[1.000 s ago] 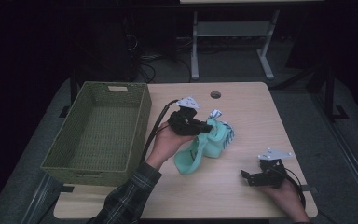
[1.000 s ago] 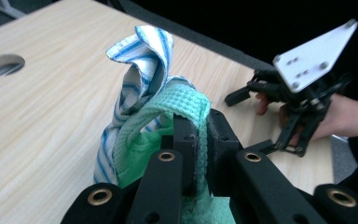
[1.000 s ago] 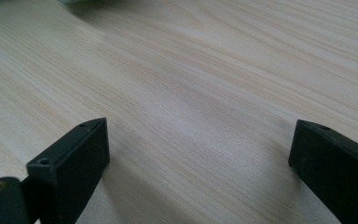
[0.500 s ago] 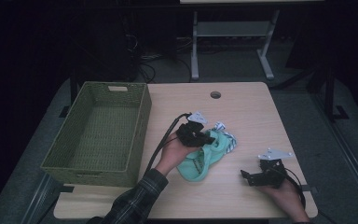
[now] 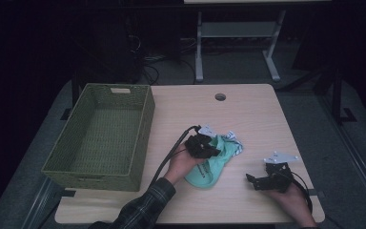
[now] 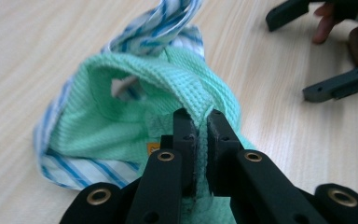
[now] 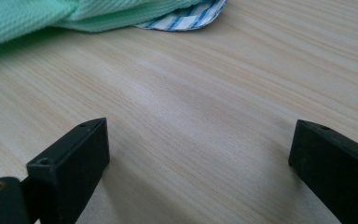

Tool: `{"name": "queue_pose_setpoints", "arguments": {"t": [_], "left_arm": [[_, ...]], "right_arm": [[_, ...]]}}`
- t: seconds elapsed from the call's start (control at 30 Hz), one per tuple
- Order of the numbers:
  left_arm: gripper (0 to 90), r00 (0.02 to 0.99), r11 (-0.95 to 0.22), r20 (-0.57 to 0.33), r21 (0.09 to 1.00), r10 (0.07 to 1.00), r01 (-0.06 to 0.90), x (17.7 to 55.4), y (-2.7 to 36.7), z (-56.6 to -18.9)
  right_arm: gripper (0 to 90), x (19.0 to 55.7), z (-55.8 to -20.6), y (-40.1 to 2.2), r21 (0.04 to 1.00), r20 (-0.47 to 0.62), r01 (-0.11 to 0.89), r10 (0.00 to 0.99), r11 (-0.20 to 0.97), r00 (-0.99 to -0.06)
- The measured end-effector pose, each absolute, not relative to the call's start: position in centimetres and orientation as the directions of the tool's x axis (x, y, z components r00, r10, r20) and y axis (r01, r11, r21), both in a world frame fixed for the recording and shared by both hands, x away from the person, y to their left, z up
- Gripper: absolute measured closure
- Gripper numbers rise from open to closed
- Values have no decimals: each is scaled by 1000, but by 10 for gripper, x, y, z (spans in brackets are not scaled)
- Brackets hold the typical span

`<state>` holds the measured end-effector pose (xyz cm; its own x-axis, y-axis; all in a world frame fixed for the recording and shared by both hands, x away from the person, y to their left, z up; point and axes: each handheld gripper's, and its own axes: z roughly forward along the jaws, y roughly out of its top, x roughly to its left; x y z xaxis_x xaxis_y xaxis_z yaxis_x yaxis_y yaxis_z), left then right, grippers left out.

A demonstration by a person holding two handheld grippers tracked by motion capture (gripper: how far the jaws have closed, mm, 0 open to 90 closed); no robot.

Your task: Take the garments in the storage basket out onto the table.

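Note:
A mint-green knit cloth (image 5: 217,160) with a blue-and-white striped lining lies bunched in the middle of the wooden table (image 5: 248,114). My left gripper (image 5: 208,149) is shut on a raised fold of the green cloth (image 6: 121,121), which is pinched between the black jaws of the left gripper (image 6: 201,123). My right gripper (image 5: 253,181) rests low on the table at the front right, open, with bare wood between the jaws of the right gripper (image 7: 198,149). The cloth's edge (image 7: 74,16) lies beyond it.
A green woven basket (image 5: 102,136) stands on the table's left half, with nothing inside it. A round cable hole (image 5: 220,97) sits near the table's far edge. Table legs and cables (image 5: 238,43) lie on the dark floor behind.
My left gripper has come down and toward the front edge with the cloth, which now rests more on the table. The right gripper has stayed put.

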<state>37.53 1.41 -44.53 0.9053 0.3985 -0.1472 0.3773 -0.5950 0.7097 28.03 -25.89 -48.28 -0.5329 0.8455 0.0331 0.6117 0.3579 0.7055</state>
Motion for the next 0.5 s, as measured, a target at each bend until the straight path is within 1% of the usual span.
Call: {"name": "queue_pose_setpoints", "arguments": {"t": [0.17,0.23,0.27,0.33,0.4,0.5], "left_arm": [[832,908,-617,-139,692,395,375,374,9,-455],[823,910,-619,-139,692,392,372,374,9,-456],[804,911,-621,-134,692,391,368,375,9,-454],[708,906,-606,-144,700,399,378,374,10,-451],[623,908,-612,-129,700,398,367,374,14,-446],[540,902,-596,-131,710,412,376,372,21,-437]], "right_arm": [[45,280,-483,-259,706,33,612,846,358,-533],[45,280,-483,-259,705,33,612,846,358,-533],[44,280,-483,-259,705,33,612,846,358,-533],[44,280,-483,-259,705,33,612,845,358,-533],[44,280,-483,-259,706,33,612,845,358,-533],[44,280,-483,-259,706,33,611,845,358,-534]]}}
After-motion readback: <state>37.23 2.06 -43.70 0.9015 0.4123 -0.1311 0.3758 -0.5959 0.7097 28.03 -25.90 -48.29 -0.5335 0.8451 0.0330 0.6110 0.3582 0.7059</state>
